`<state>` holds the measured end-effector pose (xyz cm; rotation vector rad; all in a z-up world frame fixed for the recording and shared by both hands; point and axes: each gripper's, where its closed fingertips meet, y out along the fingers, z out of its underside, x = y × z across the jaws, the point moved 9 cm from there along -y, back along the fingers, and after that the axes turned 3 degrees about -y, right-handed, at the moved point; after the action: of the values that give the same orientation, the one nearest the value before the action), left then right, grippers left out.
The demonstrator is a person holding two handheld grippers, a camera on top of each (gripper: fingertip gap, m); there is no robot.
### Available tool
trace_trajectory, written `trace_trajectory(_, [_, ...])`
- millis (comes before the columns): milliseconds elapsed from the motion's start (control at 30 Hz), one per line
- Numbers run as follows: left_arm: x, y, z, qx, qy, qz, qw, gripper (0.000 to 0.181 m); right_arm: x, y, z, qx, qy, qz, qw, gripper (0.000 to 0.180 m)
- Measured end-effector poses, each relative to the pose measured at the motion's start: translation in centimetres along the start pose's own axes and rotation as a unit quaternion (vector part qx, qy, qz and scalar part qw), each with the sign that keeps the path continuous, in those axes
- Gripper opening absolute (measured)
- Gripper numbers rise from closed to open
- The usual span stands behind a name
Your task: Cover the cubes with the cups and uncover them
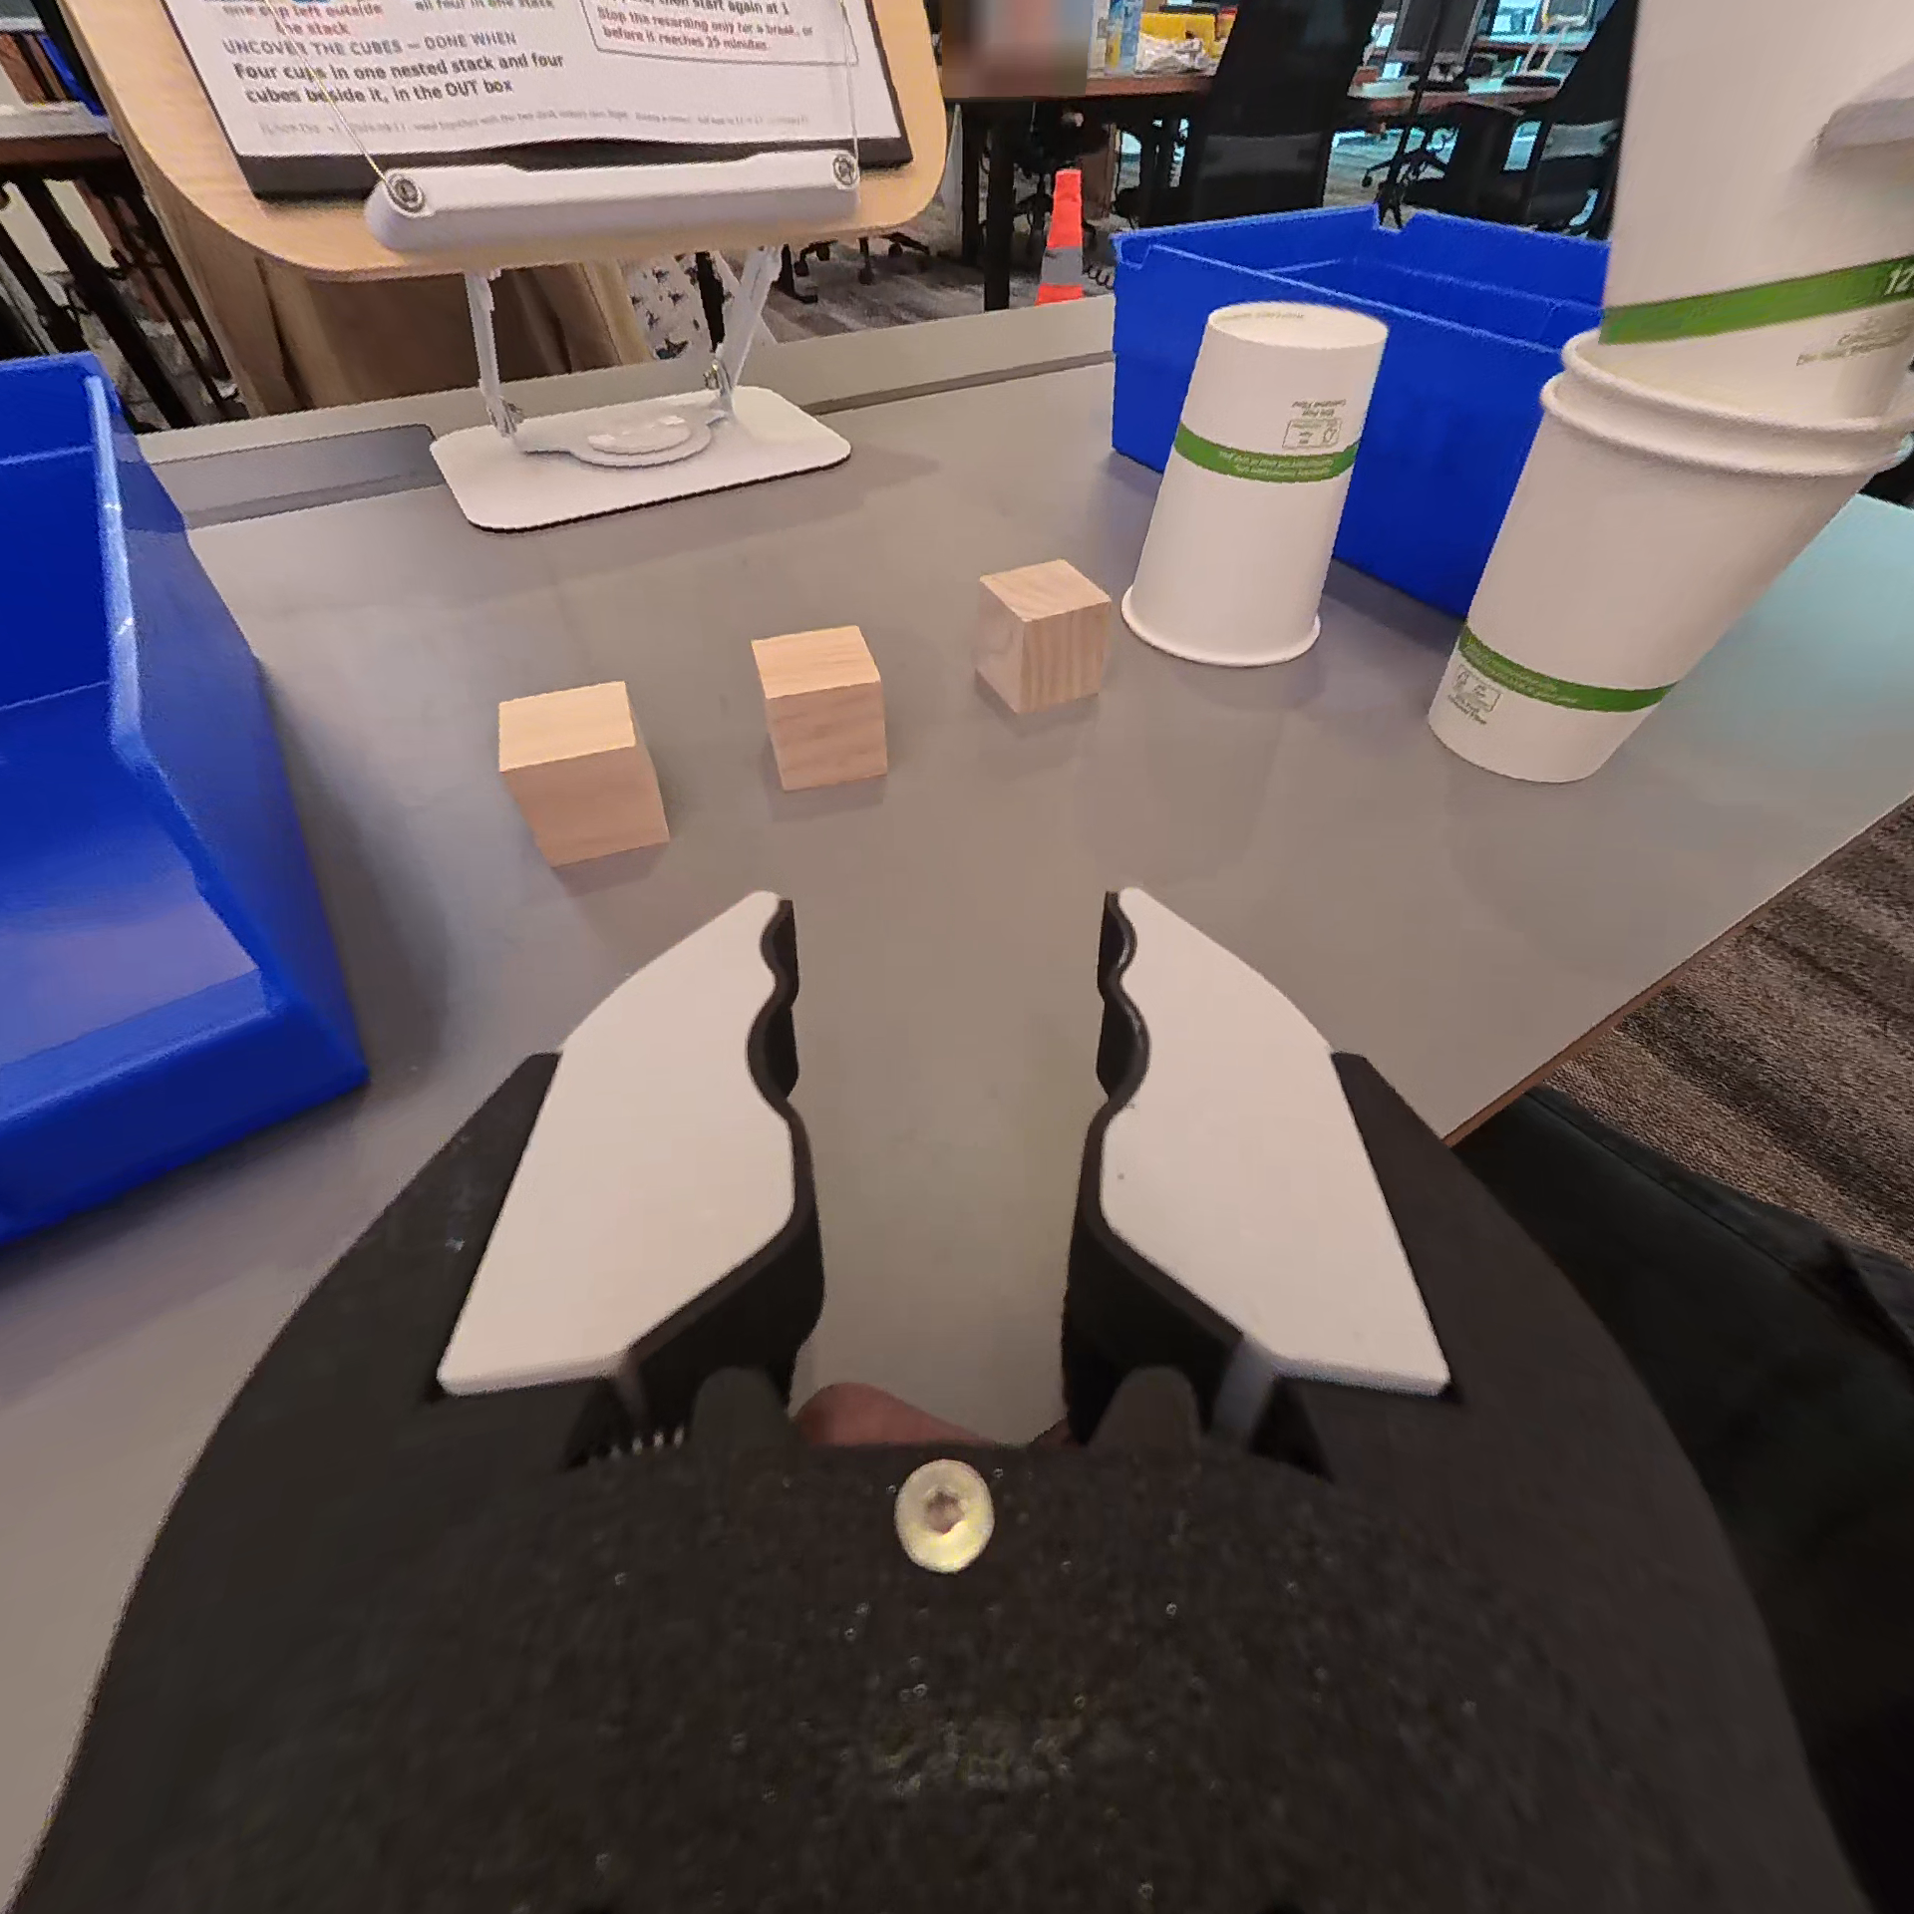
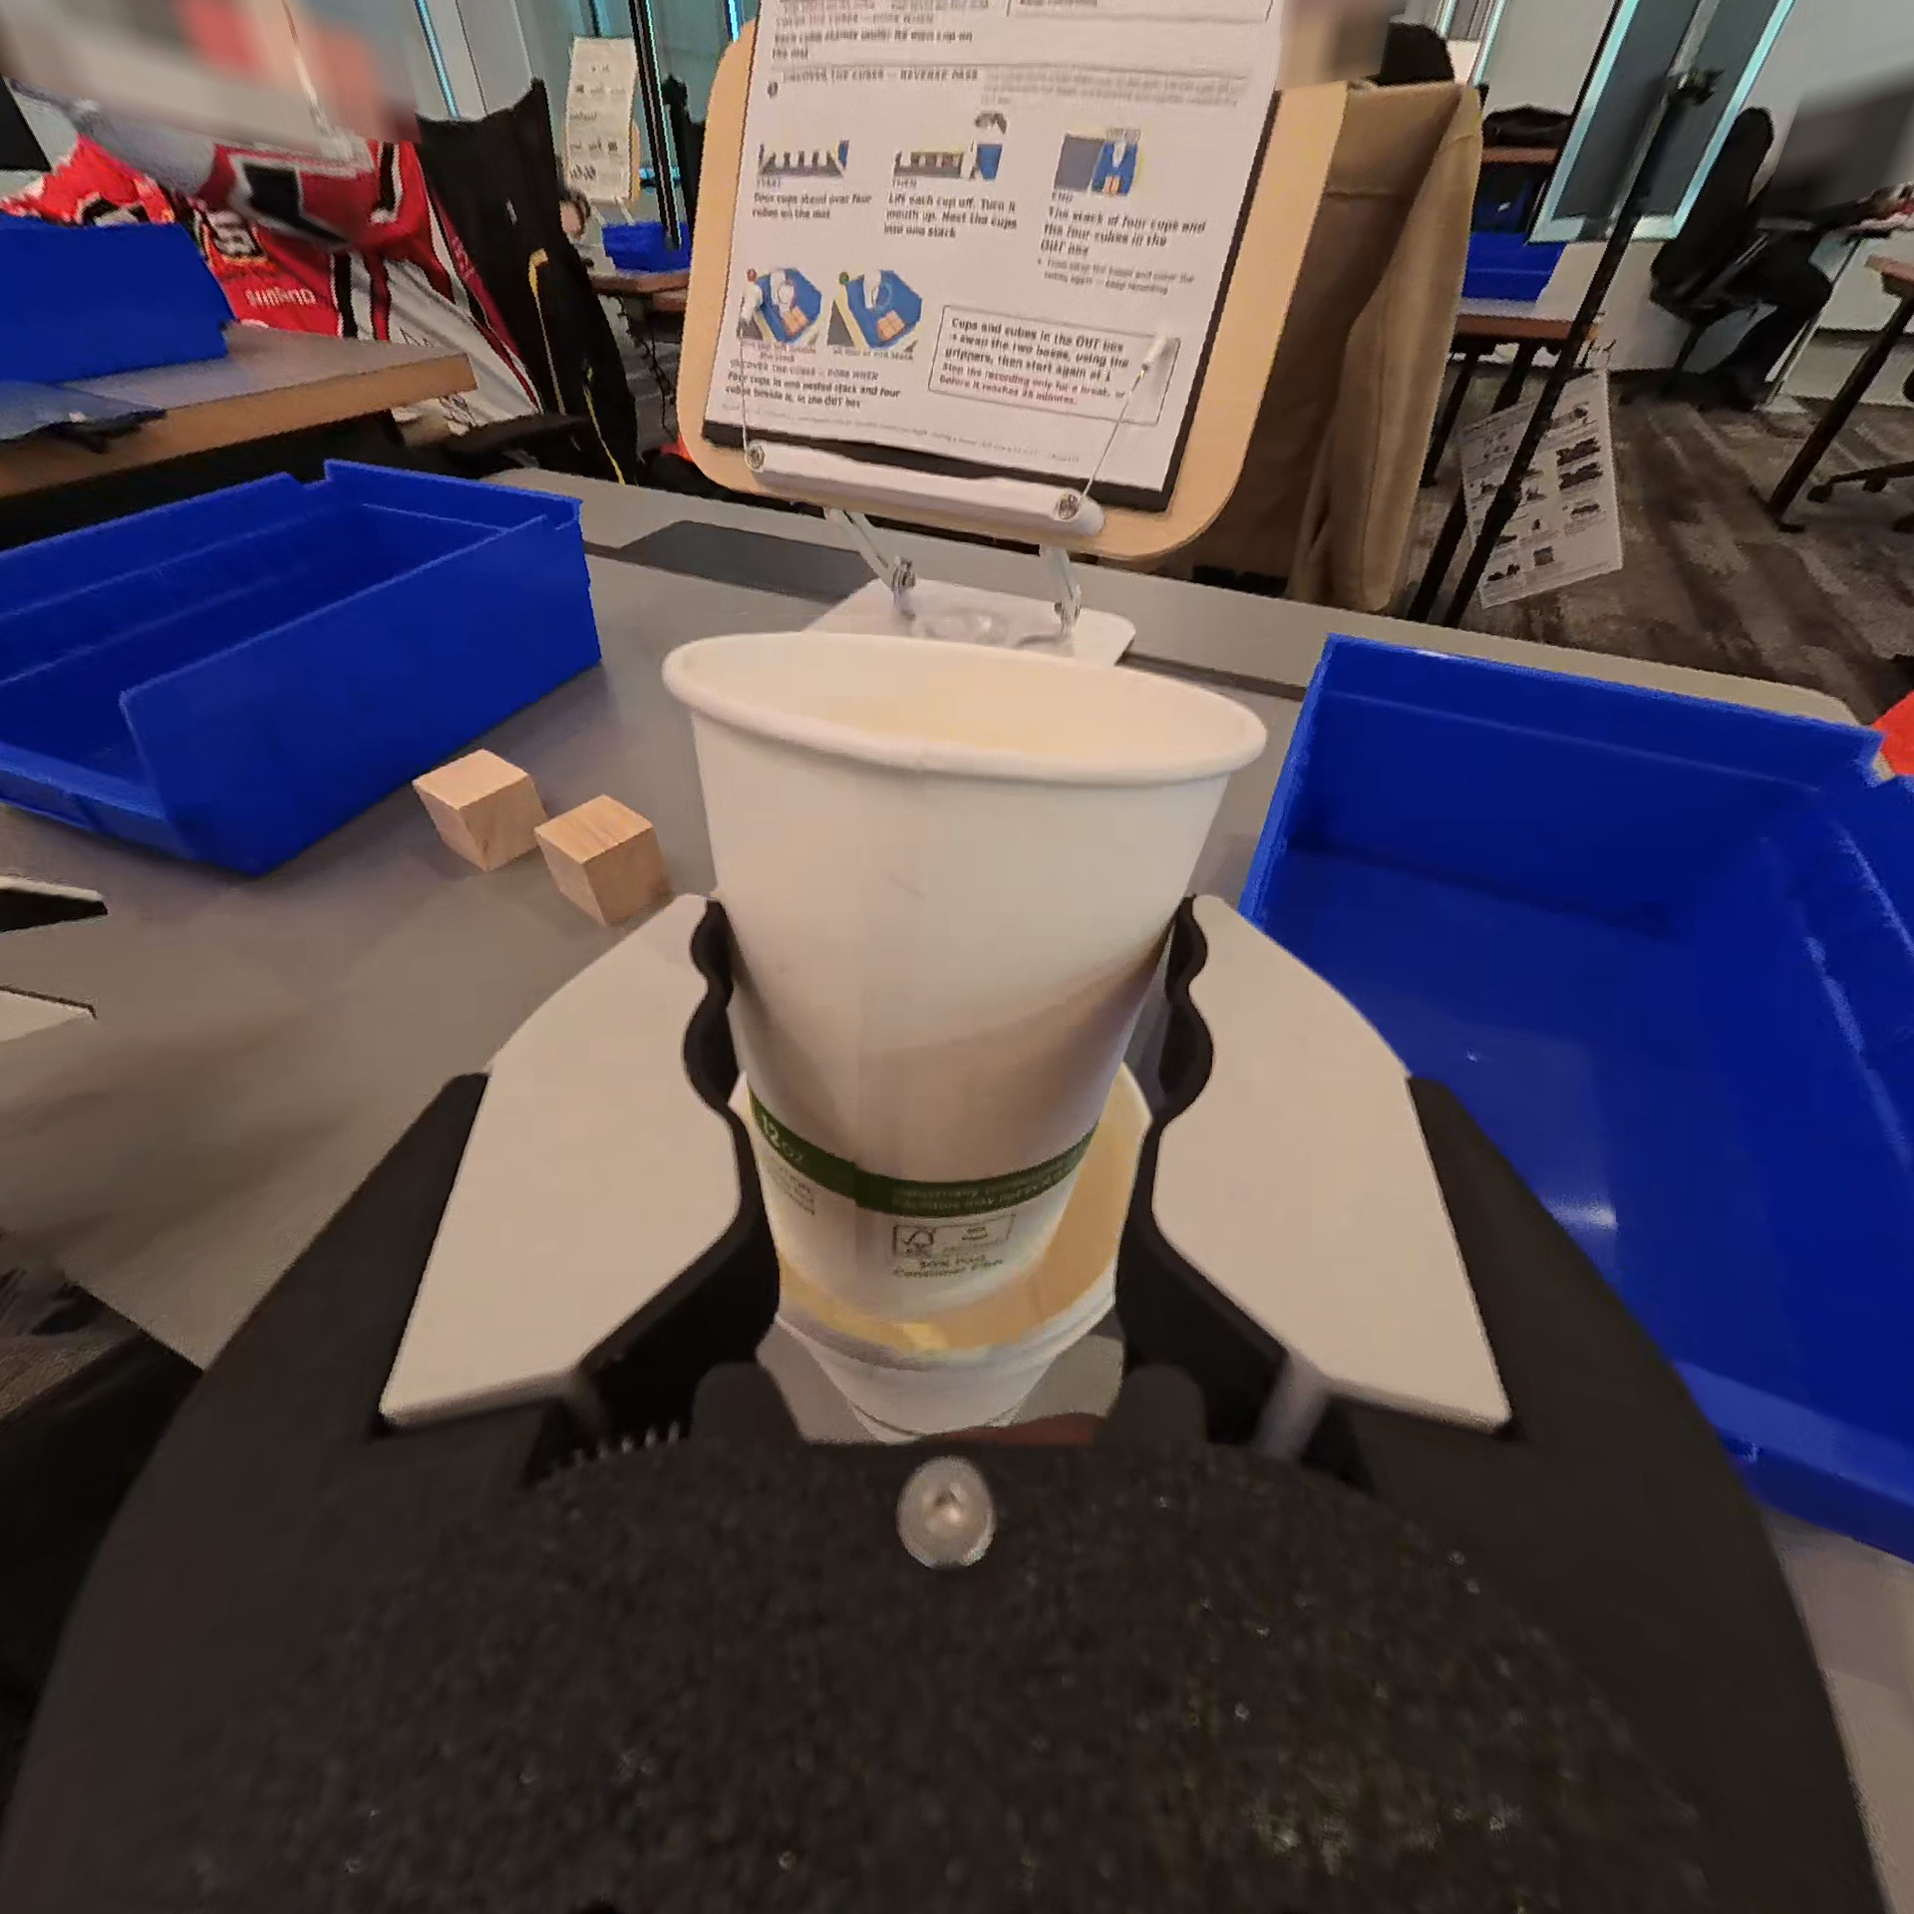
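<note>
Three wooden cubes (image 1: 580, 772) (image 1: 818, 704) (image 1: 1041, 634) lie in a row on the grey table. A white paper cup with a green band (image 1: 1243, 487) stands mouth down just right of them. My left gripper (image 1: 948, 911) is open and empty, near of the cubes. My right gripper (image 2: 948, 911) is shut on a mouth-up cup (image 2: 953, 829), whose base sits in the mouth of the cup stack (image 2: 1077, 1295). The stack (image 1: 1626, 580) stands at the right in the left wrist view, with the held cup (image 1: 1761, 155) above it. Two cubes (image 2: 482, 818) (image 2: 601, 854) show in the right wrist view.
A blue bin (image 1: 155, 829) lies at the left and another (image 1: 1450, 342) behind the cups; both show in the right wrist view (image 2: 290, 663) (image 2: 1605, 984). A document stand (image 1: 642, 445) with a printed sheet stands at the back. The table edge (image 1: 1657, 984) runs near right.
</note>
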<state>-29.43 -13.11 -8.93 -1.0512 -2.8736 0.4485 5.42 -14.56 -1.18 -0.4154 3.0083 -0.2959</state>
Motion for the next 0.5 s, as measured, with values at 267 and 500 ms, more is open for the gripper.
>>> trace_trajectory(267, [-0.2, 0.3, 0.3, 0.014, 0.014, 0.011, 1.0, 0.055, -0.3, 0.2, 1.6, 0.051, 0.02, -0.038, 0.998, 0.081])
trace_trajectory(500, [-0.5, 0.4, 0.4, 0.018, 0.029, 0.016, 0.999, 0.055, -0.3, -0.2, 2.0, 0.091, 0.021, -0.101, 0.991, 0.082])
